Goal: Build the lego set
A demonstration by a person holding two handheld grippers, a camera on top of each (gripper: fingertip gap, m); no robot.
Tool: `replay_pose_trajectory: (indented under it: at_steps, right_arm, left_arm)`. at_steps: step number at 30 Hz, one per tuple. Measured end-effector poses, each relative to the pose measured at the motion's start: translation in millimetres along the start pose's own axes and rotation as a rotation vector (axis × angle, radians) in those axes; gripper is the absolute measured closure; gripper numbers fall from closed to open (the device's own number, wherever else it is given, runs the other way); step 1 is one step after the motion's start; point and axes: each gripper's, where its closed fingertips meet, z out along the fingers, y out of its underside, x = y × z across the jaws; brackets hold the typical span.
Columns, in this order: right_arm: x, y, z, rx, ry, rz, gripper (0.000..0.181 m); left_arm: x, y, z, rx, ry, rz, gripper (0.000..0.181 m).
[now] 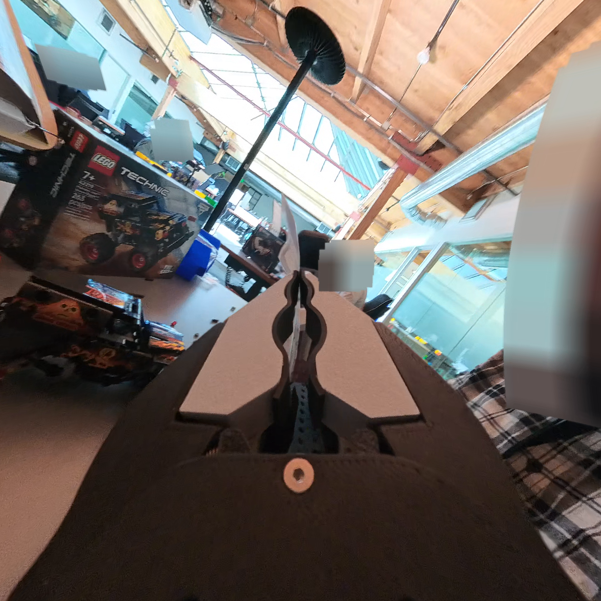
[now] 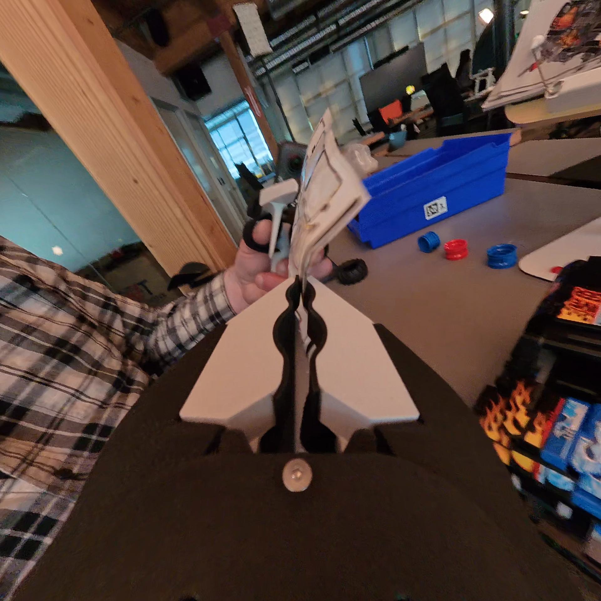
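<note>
both grippers up off the table now: the right gripper (image 2: 300, 286) has its white wedge-shaped fingers (image 2: 257, 351) pinched on a white paper booklet or packet (image 2: 325, 195), and the left gripper (image 1: 297, 276) is clamped on a thin white sheet edge (image 1: 290, 237), likely the same one. looks like a page turn or tear. best to pull apart slowly, grips near the edge. blue and red plastic wheel rims (image 2: 455, 249) wait on the grey table (image 2: 422, 309) beside the blue plastic bin (image 2: 432, 192); the lego box (image 1: 97, 208) stands off left.
</note>
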Motion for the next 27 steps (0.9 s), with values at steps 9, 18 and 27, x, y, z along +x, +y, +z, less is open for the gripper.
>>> replay_pose_trajectory:
  at_steps: [9, 18, 27]
  right_arm:
    - [5.6, -19.9, -19.7, 0.073, -0.059, 0.152, 0.181]
    - [22.6, -22.3, -34.9, 0.041, -0.047, 0.201, 0.181]
    - [60.7, -23.5, -50.7, 0.063, 0.196, 0.156, 0.137]
  left_arm:
    - [-1.9, 41.2, -0.2, -0.182, -0.007, 0.074, 0.181]
    - [5.0, 51.0, -2.5, -0.183, 0.059, 0.036, 0.181]
    - [-2.8, 49.0, 0.9, -0.144, 0.004, 0.051, 0.181]
